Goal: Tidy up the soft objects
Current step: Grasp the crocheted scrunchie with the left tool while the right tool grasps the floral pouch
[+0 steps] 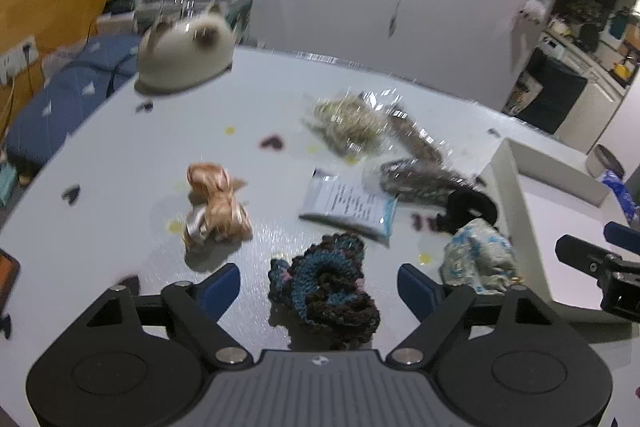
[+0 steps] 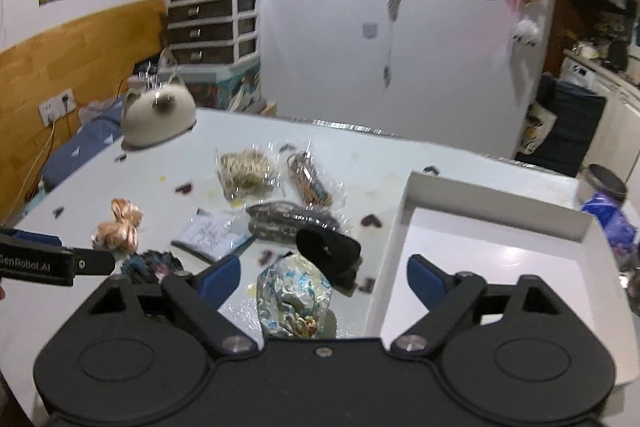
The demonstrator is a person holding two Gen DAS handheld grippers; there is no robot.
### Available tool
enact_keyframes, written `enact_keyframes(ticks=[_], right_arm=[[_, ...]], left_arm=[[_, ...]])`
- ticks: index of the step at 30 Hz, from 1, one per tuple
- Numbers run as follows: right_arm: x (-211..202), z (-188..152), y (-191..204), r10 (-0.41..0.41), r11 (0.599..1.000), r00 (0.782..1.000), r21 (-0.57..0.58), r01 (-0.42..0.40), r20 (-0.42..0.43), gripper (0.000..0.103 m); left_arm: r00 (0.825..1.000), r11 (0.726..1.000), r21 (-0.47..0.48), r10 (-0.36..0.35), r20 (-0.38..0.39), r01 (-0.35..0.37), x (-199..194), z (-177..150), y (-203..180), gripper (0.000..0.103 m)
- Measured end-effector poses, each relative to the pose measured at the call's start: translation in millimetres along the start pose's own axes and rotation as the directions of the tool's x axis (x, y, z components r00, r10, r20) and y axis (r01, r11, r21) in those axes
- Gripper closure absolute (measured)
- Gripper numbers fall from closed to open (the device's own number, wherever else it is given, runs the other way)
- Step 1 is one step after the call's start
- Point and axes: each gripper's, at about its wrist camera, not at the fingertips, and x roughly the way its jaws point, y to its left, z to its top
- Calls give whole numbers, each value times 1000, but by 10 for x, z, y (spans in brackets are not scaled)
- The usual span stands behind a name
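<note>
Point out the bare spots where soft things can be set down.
The white tray is bare inside its walls. Table is open between the cat plush and peach scrunchie. Crowded from the plastic packets down to the tray's left wall.

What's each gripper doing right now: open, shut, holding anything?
Left gripper: open, empty, dark crocheted scrunchie between its jaws.
Right gripper: open, empty, pale blue-patterned scrunchie between its jaws.

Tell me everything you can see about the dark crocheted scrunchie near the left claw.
The crocheted scrunchie is a ruffled ring of thick yarn, dark brown with teal and a few pink spots. It looks soft and crumpled, and lies flat on the white table, between the open blue-tipped fingers of the left claw, which do not touch it. Nothing else touches it.
</note>
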Motion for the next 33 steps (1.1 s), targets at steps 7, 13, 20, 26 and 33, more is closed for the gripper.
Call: enact_keyframes(ticks=[7,13,20,26,33], right_arm=[[493,-36,-15,92,996,988,-5,-93,-122,33],[795,-71,-15,120,993,971,4,-122,-207,47],[975,-118,-38,139,990,958,33,-135,-250,62],[916,-149,-24,152,988,955,55,-142,-254,76],[565,-196,58,149,988,965,79,-135,-217,82]], left_arm=[[996,997,-71,6,-87,-12,363,-13,31,22],[990,995,-95,28,-137,-42,558,-57,26,31],[989,992,-126,-18,-149,-1,652,-49,15,58],[988,991,-130,-52,-143,33,576,-95,40,71],[993,992,-103,-75,-87,66,311,-82,87,72]])
